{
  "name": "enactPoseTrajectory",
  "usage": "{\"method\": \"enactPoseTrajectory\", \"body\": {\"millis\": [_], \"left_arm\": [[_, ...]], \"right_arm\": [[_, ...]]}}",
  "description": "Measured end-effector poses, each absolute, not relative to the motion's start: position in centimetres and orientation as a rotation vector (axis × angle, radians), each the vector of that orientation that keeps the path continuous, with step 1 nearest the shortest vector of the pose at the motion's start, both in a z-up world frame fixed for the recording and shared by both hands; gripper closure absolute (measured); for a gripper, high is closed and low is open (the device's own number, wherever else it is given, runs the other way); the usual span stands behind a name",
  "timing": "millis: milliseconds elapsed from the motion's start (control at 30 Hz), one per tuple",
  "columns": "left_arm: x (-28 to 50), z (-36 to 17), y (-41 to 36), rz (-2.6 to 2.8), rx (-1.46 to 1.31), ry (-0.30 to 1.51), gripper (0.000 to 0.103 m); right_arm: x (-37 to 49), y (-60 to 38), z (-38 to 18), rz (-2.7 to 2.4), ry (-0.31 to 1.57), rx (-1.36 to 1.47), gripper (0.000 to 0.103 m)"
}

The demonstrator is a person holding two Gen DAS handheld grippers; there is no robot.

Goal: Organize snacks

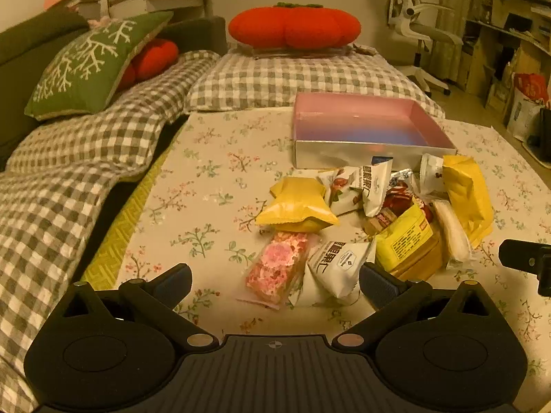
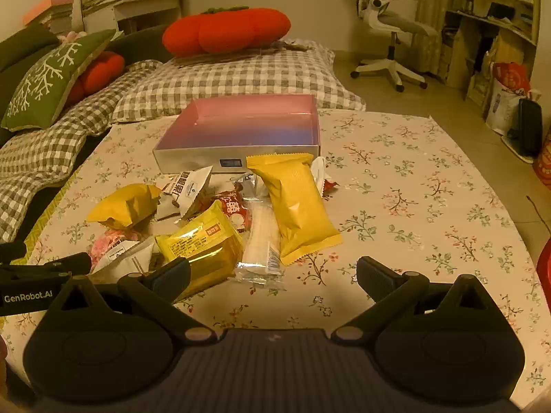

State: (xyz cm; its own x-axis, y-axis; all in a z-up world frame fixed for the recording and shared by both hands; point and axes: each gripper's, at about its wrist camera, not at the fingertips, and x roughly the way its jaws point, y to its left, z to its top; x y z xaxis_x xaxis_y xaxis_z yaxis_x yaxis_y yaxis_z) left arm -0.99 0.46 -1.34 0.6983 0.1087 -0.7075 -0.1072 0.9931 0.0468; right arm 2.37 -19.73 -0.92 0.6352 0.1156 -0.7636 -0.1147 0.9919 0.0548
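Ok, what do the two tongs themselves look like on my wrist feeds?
Both look alike: matte black plastic, two round hubs beside a ribbed centre plate, angled arms ending in dark blue textured pads. The left tongs show a small crosshair mark on the plate. The right tongs match; beside them the left unit's body reads "GenRobot.AI" in white. No cables or sleeves visible.

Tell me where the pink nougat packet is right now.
In the left wrist view the pink nougat packet lies at the pile's near left edge, below the crumpled yellow bag and beside a white packet, just ahead of the open left gripper.
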Motion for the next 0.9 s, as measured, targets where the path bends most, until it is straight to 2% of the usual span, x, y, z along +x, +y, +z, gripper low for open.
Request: {"method": "enactPoseTrajectory", "body": {"millis": [900], "left_arm": [[-0.9, -1.8, 0.6, 0.093, -0.019, 0.809, 0.000]], "right_arm": [[2.3, -18.8, -1.6, 0.168, 0.905, -0.007, 0.000]]}}
